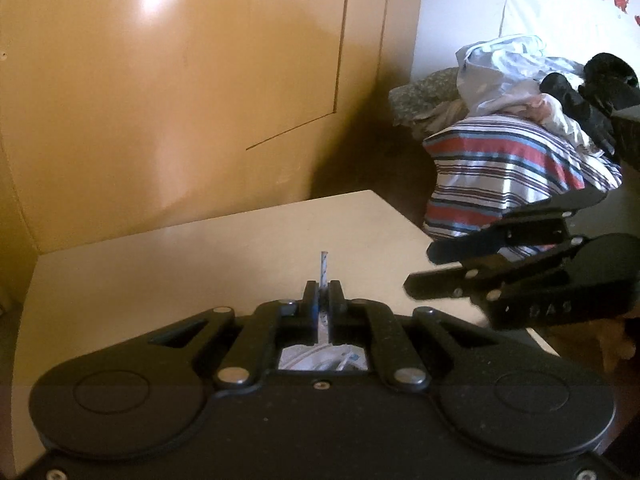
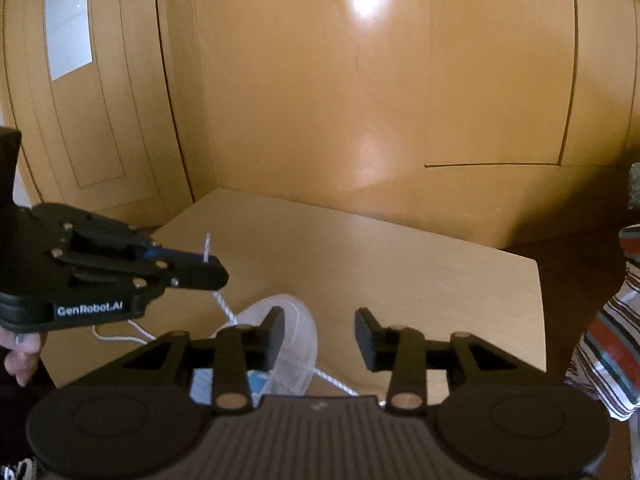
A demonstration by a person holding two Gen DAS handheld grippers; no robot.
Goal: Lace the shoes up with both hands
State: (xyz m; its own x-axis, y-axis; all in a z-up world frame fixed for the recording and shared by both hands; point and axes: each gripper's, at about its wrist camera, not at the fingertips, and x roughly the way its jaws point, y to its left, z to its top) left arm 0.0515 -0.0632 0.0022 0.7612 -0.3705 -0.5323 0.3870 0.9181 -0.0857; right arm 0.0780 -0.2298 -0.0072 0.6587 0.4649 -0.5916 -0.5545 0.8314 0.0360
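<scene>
Left gripper (image 1: 323, 292) at lower centre pinches the thin, limp lace (image 1: 322, 266) near its stiffer tip; my right gripper (image 2: 320, 336) stands empty, half-open

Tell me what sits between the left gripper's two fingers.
The tip of the white shoelace, pinched in the shut left gripper and poking out past its fingers; both wrist views show it.

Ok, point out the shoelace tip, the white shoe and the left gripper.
shoelace tip (image 1: 322, 268), left wrist view, end above the closed fingers.
white shoe (image 2: 294, 332), right wrist view, toe.
left gripper (image 2: 208, 270), right wrist view, fingertips shut on the lace.
</scene>
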